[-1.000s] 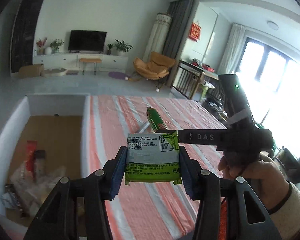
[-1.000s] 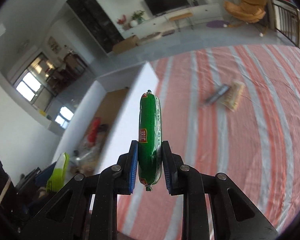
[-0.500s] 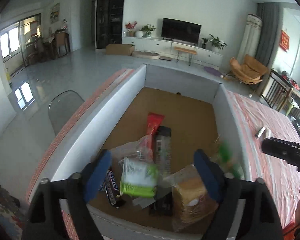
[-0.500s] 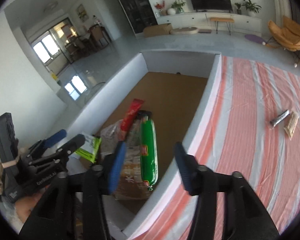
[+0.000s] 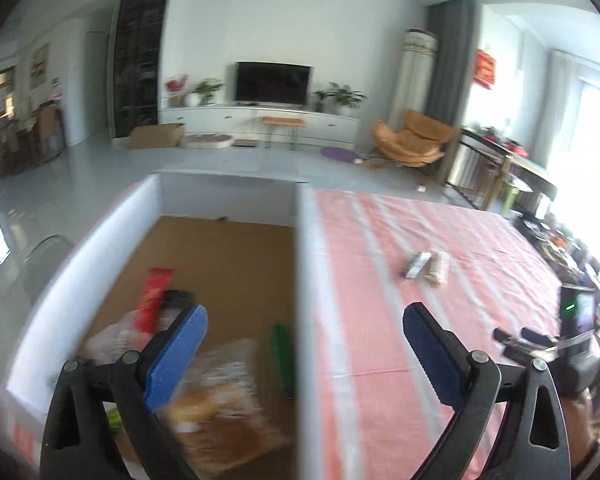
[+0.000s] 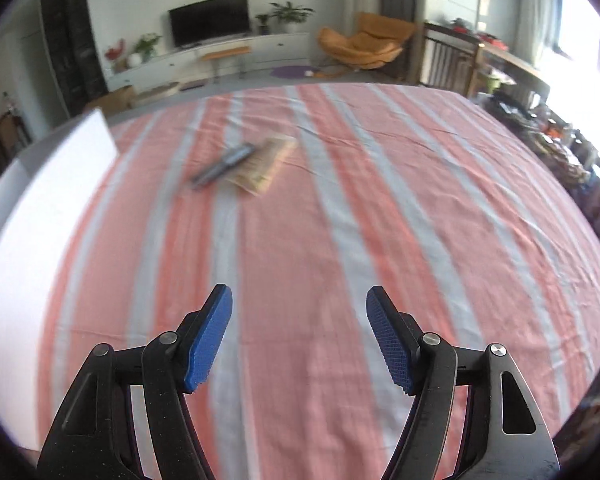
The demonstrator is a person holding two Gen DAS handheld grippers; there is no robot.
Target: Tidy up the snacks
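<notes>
Snacks lie in two places: a blurred heap in the near part of the white-walled box with a brown cardboard floor [image 5: 228,248], and two strays out on the red-and-white striped tablecloth [image 5: 380,320]. In the heap, seen from the left wrist, are a green sausage-shaped packet [image 5: 283,354] close against the box's right wall, a clear bag of tan baked goods [image 5: 224,400] nearest the camera, a red flat wrapper [image 5: 154,298] farther back on the left, and a crumpled clear plastic bag [image 5: 114,334] beside it; motion blur hides finer detail.

On the cloth, well to the right of the box, a small silver-grey wrapped bar [image 6: 224,162] lies just beside a pale tan packet of biscuits [image 6: 266,164], the bar on the left; whether they touch is unclear.

The left gripper [image 5: 304,354] hangs above the box's right wall, its blue-padded fingers [image 5: 178,356] spread wide with nothing between them. The right gripper [image 6: 298,338] hovers over bare cloth near its camera, jaws likewise wide apart and holding nothing, with the two stray snacks far ahead and slightly left. The box's white wall [image 6: 52,184] rises at the left edge of the right wrist view.
</notes>
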